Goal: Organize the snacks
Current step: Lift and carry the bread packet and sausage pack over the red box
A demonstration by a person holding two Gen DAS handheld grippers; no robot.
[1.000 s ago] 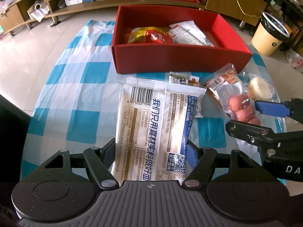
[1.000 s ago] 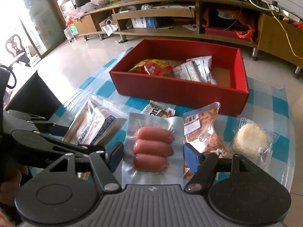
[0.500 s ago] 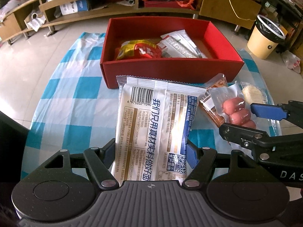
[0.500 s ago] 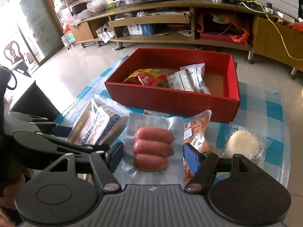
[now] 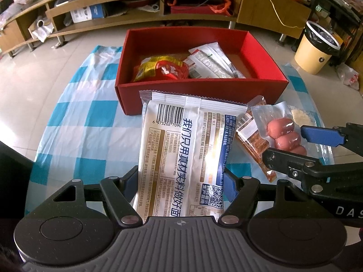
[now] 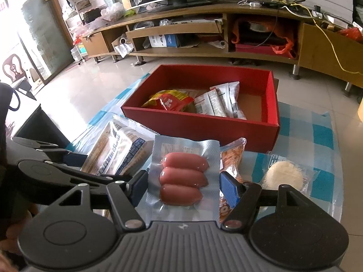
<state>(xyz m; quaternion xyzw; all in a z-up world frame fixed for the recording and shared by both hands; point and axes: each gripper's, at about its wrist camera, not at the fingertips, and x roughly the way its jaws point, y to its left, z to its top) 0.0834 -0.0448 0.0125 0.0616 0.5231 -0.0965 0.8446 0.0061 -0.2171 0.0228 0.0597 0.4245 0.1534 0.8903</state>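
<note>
A white noodle packet (image 5: 186, 151) is clamped between the blue pads of the left gripper (image 5: 179, 181), lifted in front of the red box (image 5: 204, 88). A clear pack of three sausages (image 6: 183, 179) is gripped by the right gripper (image 6: 181, 188), just beside it. An orange snack bag (image 6: 231, 161) and a pale round cake (image 6: 283, 176) are seen on the checked cloth (image 5: 74, 122). Red and white packets (image 5: 163, 70) are already lying inside the box.
</note>
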